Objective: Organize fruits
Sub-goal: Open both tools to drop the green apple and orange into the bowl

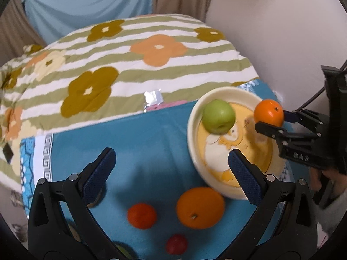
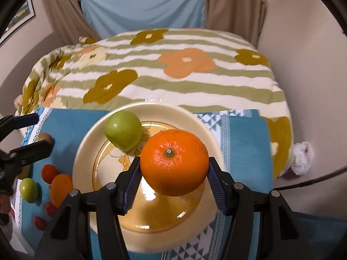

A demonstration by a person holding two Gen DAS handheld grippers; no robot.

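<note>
My right gripper [image 2: 174, 174] is shut on an orange [image 2: 174, 162] and holds it above the cream plate [image 2: 86, 151]; it also shows in the left wrist view [image 1: 269, 112]. A green apple [image 2: 123, 133] lies on the plate [image 1: 193, 130], also seen in the left wrist view [image 1: 219, 116]. My left gripper [image 1: 171, 173] is open and empty above the blue cloth [image 1: 141, 140]. Below it lie a large orange [image 1: 200, 208], a small orange fruit [image 1: 142, 216] and a small red fruit [image 1: 176, 243].
A striped flowered quilt [image 1: 121, 65] covers the bed behind the cloth. A second green apple [image 2: 29, 189], small red fruits [image 2: 40, 223] and a brown kiwi [image 2: 44, 137] lie left of the plate. A crumpled white wrapper [image 2: 302, 160] sits at the right.
</note>
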